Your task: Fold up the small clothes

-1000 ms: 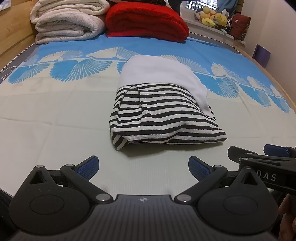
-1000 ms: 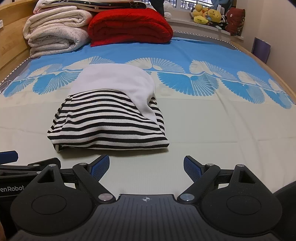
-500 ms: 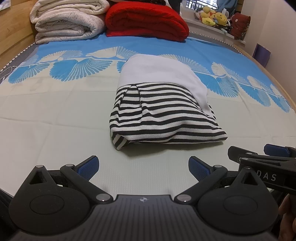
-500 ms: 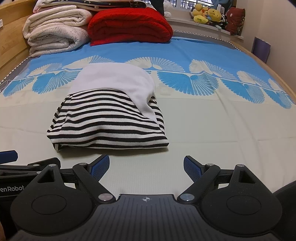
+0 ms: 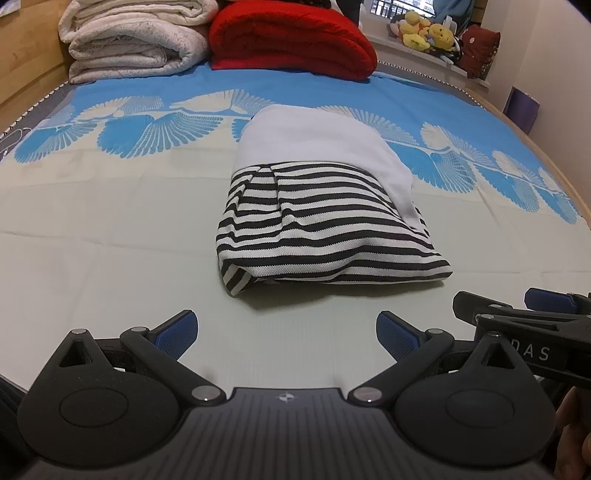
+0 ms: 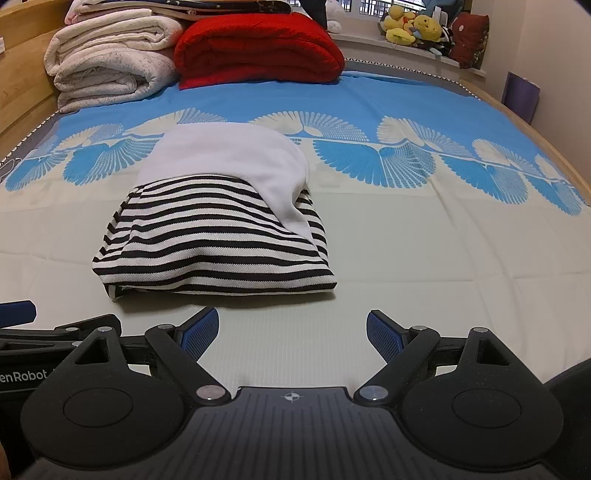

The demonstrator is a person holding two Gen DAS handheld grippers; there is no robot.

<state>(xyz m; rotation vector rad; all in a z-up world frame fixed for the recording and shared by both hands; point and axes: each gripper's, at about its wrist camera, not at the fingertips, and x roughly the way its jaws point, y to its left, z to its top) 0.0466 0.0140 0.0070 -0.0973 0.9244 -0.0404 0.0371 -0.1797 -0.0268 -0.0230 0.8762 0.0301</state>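
A small garment [image 5: 317, 221], black-and-white striped with a plain white upper part, lies folded into a compact bundle on the bed; it also shows in the right wrist view [image 6: 218, 225]. My left gripper [image 5: 286, 332] is open and empty, just short of the bundle's near edge. My right gripper [image 6: 291, 332] is open and empty, near the bundle's near right corner. The right gripper also shows at the right edge of the left wrist view [image 5: 517, 314].
The bed sheet [image 5: 110, 258] is pale with a blue fan pattern at the far side. A folded red blanket [image 5: 291, 40] and folded cream blankets [image 5: 133, 37] are stacked at the head. Plush toys [image 6: 417, 26] sit on the sill. A wooden rim [image 6: 535, 129] borders the right.
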